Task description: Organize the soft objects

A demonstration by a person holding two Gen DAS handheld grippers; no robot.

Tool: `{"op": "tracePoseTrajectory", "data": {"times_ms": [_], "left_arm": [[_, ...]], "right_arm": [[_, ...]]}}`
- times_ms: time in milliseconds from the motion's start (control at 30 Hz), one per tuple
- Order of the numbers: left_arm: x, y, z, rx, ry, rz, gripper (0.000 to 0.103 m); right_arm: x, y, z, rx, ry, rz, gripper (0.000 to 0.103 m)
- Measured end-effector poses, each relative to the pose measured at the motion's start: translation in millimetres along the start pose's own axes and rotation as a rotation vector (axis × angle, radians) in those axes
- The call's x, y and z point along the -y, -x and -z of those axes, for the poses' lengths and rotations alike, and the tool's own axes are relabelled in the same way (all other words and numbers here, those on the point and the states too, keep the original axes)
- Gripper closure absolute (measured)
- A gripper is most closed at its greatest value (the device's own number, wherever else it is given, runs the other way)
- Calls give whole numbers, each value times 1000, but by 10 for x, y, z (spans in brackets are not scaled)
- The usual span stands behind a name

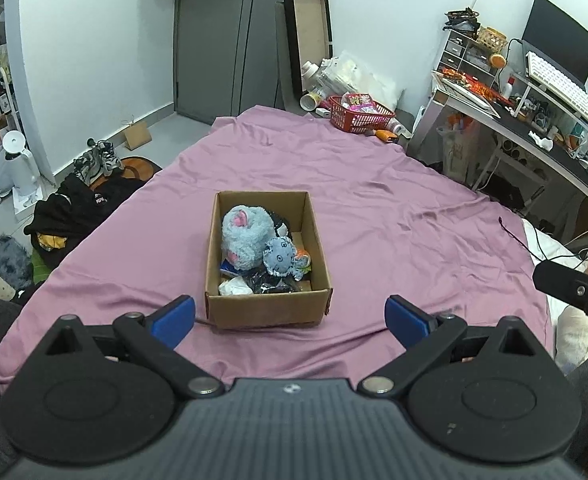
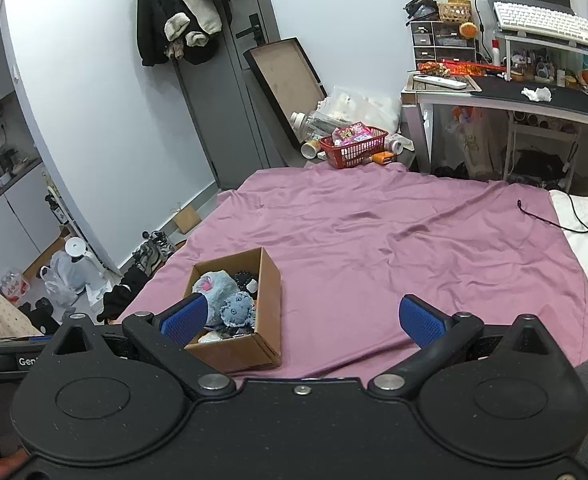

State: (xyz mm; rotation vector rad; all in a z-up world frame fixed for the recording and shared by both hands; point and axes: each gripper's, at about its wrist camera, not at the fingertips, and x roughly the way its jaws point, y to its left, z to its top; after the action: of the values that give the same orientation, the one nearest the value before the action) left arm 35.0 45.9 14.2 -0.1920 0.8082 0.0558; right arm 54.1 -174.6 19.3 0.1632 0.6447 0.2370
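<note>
Nearing done: soft toys (image 1: 250,240) sit in our cardboard box (image 1: 268,312), sheet (image 1: 374,208) otherwise bare.
Left gripper (image 1: 290,318) and right gripper (image 2: 302,320) gape, empty; box at 12 o'clock left view, 10 o'clock right view.

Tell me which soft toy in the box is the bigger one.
The fluffy light-blue plush with pink patches, at the cardboard box's left. The smaller denim-blue round toy with button eyes lies against its right side.

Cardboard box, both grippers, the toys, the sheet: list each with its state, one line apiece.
cardboard box: open-topped, upright on the sheet, holding soft toys.
grey plush: inside the box, far end.
denim octopus toy: inside the box, against the grey plush.
purple sheet: spread out, wrinkled.
left gripper: open, holding nothing.
right gripper: open, holding nothing.
</note>
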Motion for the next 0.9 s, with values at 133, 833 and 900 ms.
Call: {"op": "tracePoseTrajectory", "data": {"times_ms": [133, 833, 900], "left_arm": [[12, 13, 49, 6, -8, -5, 3], [15, 48, 58, 7, -19, -39, 3], [19, 46, 51, 6, -20, -40, 3]], "right_arm": [[-35, 2, 40, -1, 30, -21, 0], [-60, -63, 99, -37, 56, -42, 0], [-55, -67, 100, -38, 54, -43, 0]]}}
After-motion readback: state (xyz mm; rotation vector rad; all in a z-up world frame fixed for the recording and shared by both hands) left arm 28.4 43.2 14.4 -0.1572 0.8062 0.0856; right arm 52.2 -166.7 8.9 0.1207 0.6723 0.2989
